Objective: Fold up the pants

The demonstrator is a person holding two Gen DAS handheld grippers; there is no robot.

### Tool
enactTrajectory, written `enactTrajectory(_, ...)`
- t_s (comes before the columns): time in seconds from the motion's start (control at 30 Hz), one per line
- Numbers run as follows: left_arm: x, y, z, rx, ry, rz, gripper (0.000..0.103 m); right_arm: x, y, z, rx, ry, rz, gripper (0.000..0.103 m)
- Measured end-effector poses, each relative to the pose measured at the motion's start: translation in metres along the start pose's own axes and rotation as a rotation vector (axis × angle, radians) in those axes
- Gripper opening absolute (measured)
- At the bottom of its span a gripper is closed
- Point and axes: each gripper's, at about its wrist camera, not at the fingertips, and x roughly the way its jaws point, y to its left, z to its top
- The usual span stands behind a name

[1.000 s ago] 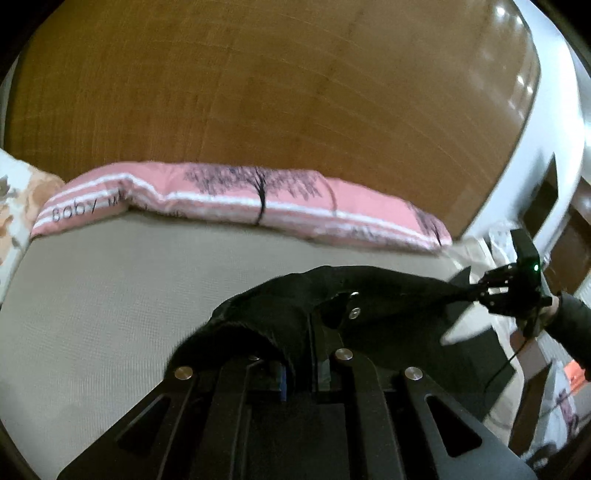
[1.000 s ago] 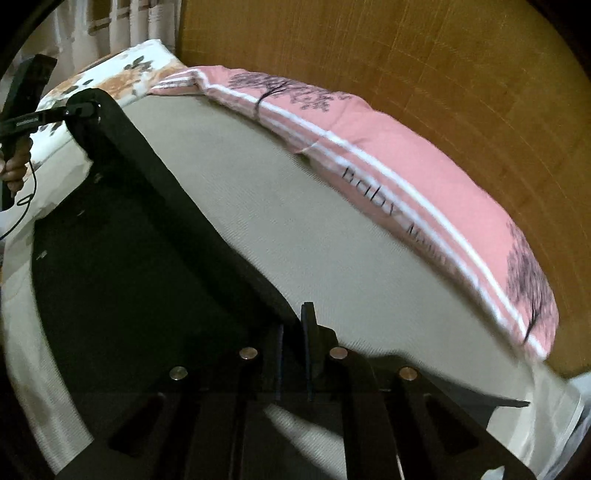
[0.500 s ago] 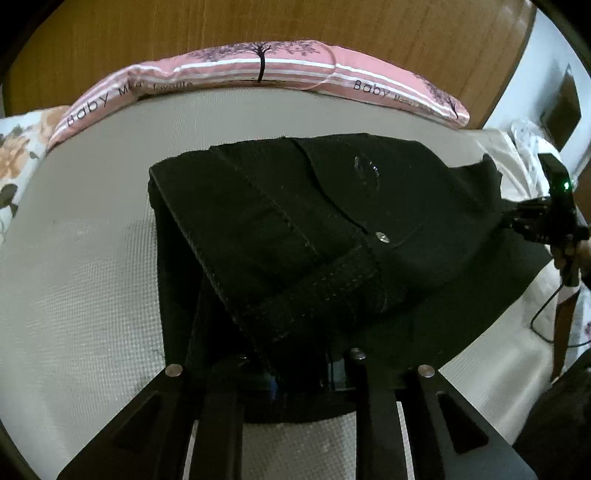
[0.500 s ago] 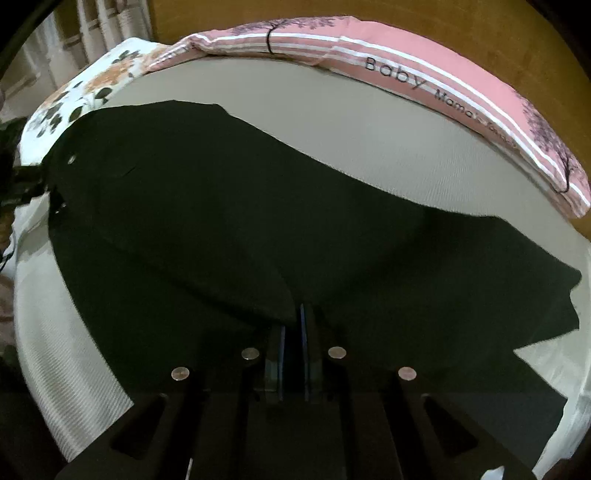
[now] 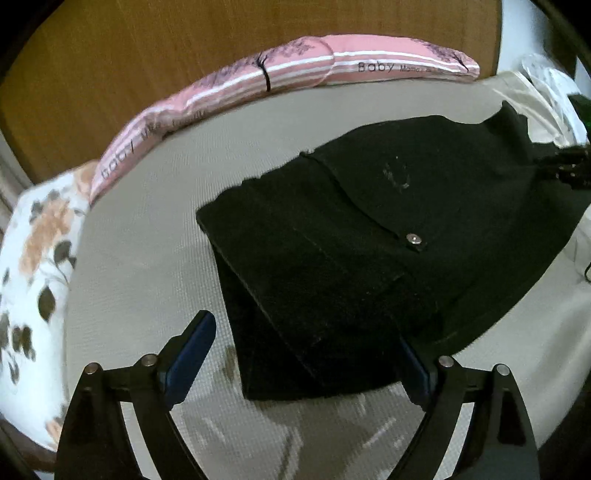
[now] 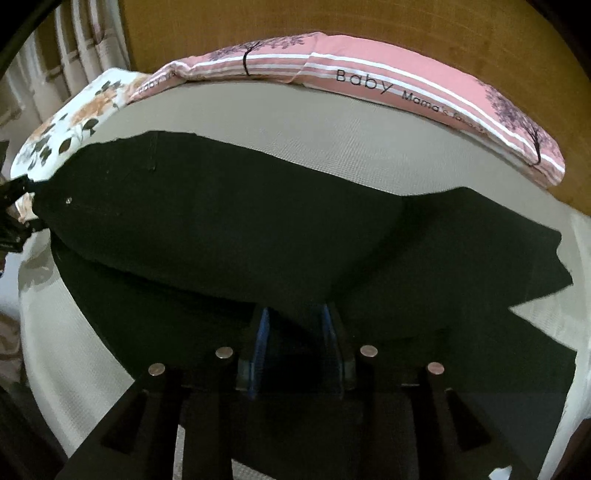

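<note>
Lying folded over itself on a grey-beige mattress, black pants stretched across the bed below a long pink pillow set against a wooden headboard. The left gripper had just been opening and stood wide, the waist end between its blue pads but unpressed. The right gripper had also just been opening, its pads slightly apart over dark cloth.

The folded pants lie on the mattress. Behind them a long pillow runs along the headboard; a floral pillow sits left, perhaps touching the long pillow's end.
</note>
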Motion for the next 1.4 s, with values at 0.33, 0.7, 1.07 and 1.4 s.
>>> enactTrajectory(0.33, -0.03, 0.034, -0.04, -0.373, -0.027, -0.195, 0.089, -0.034, -0.011, -0.024, 0.175, -0.079, 0.092, 0.038)
enactTrajectory(0.7, -0.024, 0.016, -0.043, -0.765, -0.032, -0.435, 0.067, -0.033, -0.032, -0.044, 0.336, -0.096, 0.127, 0.039)
enactTrajectory(1.07, 0.006, 0.023, -0.046, -1.013, -0.061, -0.432, 0.025, -0.023, -0.077, -0.058, 0.589, -0.111, 0.185, 0.04)
enactTrajectory(1.4, 0.012, 0.033, -0.037, -0.982, -0.054, -0.384, 0.021, 0.012, -0.138, -0.062, 0.914, -0.186, 0.264, 0.04)
